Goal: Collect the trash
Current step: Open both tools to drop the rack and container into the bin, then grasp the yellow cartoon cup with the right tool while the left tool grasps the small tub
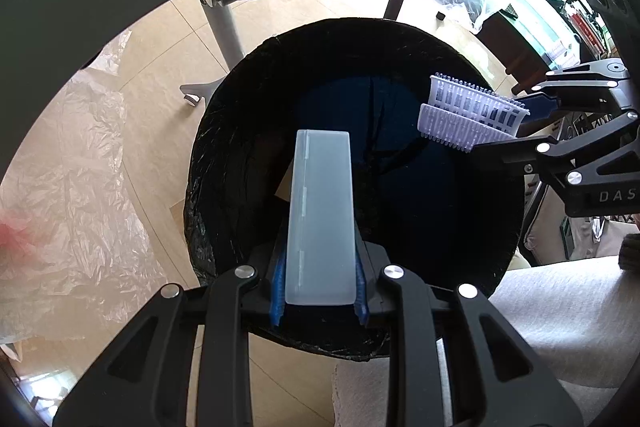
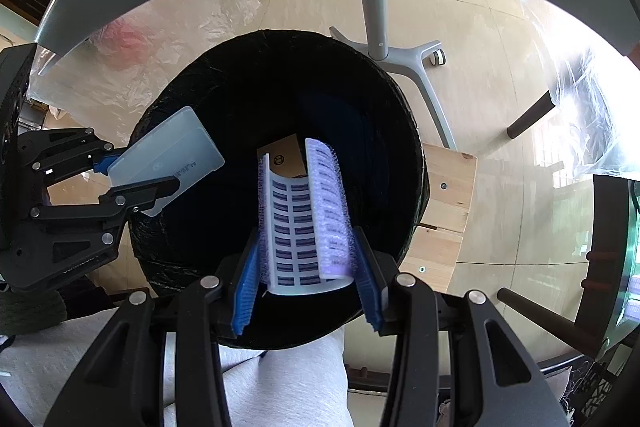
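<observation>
Trash first: my left gripper (image 1: 320, 307) pinches a frosted plastic case (image 1: 320, 219), my right gripper (image 2: 308, 291) clamps a spiked purple hair roller (image 2: 308, 219), both above the black-lined bin (image 2: 192, 235); I release centred, clear of its rim.

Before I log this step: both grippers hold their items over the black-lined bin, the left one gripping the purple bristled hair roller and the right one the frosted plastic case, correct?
Not quite: the items are swapped. The left gripper holds the frosted plastic case, as the left wrist view shows, and the right gripper the purple bristled hair roller. Both are over the black-lined bin.
</observation>
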`<state>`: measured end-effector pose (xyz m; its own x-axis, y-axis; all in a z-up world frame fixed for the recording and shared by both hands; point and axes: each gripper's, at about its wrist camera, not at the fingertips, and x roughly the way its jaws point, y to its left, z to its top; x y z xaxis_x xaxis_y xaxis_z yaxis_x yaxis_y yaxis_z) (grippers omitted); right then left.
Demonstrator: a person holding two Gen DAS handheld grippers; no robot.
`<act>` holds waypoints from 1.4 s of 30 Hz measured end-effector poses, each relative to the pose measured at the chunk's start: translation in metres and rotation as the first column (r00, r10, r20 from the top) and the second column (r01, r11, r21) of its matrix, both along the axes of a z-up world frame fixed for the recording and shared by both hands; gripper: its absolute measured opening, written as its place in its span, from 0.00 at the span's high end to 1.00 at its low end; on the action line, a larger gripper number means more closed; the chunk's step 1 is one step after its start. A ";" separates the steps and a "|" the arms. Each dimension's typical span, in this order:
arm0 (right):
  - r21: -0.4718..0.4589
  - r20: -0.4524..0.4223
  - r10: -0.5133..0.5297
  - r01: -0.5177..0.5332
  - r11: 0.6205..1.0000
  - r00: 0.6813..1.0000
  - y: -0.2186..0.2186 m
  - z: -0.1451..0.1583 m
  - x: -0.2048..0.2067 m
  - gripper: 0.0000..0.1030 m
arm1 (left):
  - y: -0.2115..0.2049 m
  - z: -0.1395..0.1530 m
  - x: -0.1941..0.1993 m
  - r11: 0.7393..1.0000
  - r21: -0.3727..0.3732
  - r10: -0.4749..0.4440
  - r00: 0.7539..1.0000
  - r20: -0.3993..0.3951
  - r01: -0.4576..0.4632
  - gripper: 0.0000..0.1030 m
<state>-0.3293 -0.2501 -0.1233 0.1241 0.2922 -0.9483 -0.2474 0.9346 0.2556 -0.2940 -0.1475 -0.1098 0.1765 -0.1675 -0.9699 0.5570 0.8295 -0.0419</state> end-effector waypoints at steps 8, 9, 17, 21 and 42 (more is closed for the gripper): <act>-0.007 -0.007 0.007 -0.007 1.000 1.000 0.003 -0.001 0.001 0.59 | -0.003 -0.001 0.001 1.000 0.007 -0.011 1.000 0.003 0.011 0.73; -0.007 -0.005 0.007 -0.007 1.000 1.000 0.003 -0.001 0.001 0.59 | -0.003 0.000 0.000 1.000 0.002 -0.014 1.000 0.010 0.014 0.73; 0.009 0.074 -0.030 0.029 1.000 0.997 -0.015 0.023 -0.005 0.25 | 0.001 0.019 -0.002 0.999 -0.033 0.002 0.998 0.067 0.000 0.30; 0.020 0.103 -0.058 0.057 0.998 0.993 -0.031 0.045 -0.015 0.25 | 0.011 0.036 -0.008 0.998 -0.058 0.020 0.996 0.085 -0.015 0.30; -0.024 0.452 -0.023 0.039 0.999 0.892 -0.035 0.160 0.048 0.14 | -0.004 0.144 0.068 0.981 -0.192 0.050 0.927 0.372 0.024 0.14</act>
<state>-0.2809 -0.2852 0.0370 0.5492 0.2519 -0.7968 -0.2998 0.9494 0.0935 -0.2261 -0.1516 0.0346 0.5226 -0.3369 -0.7832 0.5518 0.8340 0.0094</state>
